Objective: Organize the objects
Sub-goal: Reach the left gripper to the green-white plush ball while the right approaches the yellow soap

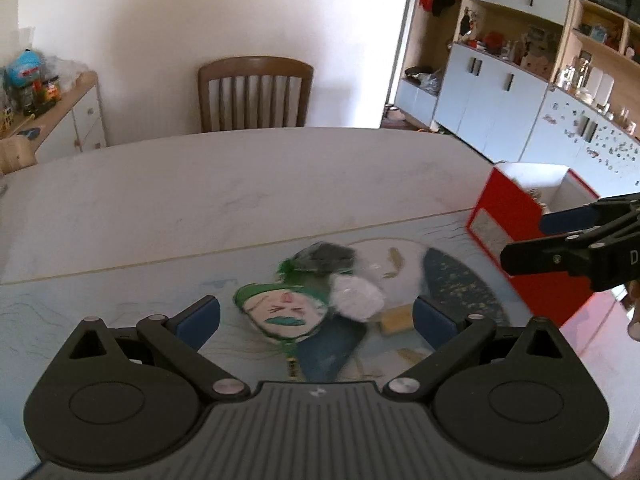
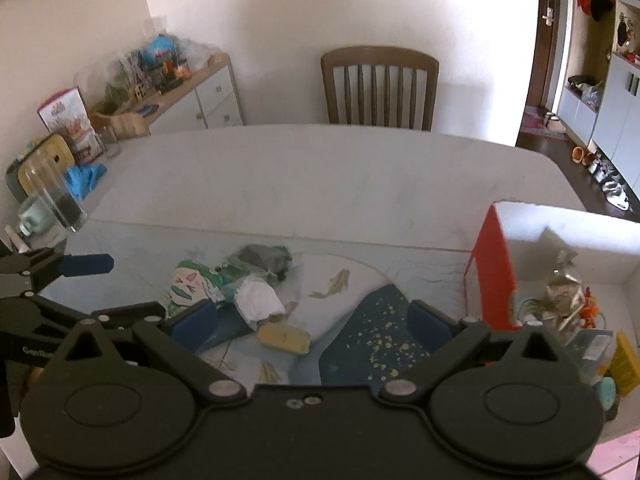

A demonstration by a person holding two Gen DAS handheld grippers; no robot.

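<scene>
White walls and a slatted wooden chair (image 1: 256,94) backed a pale table (image 1: 240,192), its near part covered by a painted blue mat (image 2: 376,332). At the left gripper (image 1: 316,316), the jaws stood wide with nothing between the blue pads (image 1: 200,318), hovering over a small heap on the mat. Straight ahead of it lay a paper cutout (image 1: 280,314) of a face with a green hat and green moustache, a crumpled white wad (image 1: 358,294) touching its right side, a dark lump (image 1: 326,258) just beyond, and a yellow block (image 1: 396,318) near the right pad. The right gripper (image 2: 312,322) was likewise spread wide and empty, above the same heap; from its camera the cutout (image 2: 188,284) sat left of the wad (image 2: 258,300), the yellow block (image 2: 284,338) lay nearest, between the pads, and the dark lump (image 2: 264,258) lay farthest. To the right of the heap stood an open red box (image 1: 516,232) with white inner walls (image 2: 568,232), resting on the mat's right end; inside it lay a jumble of small things, among them a crinkled silvery wrapper (image 2: 562,286) and something orange, too blurred to name. Each gripper showed at the edge of the other's view, the right one (image 1: 528,240) in front of the box. Farther off, a cluttered sideboard (image 2: 188,92) stood against the left wall, and pale blue cabinets (image 1: 492,96) with open shelves lined the right.
</scene>
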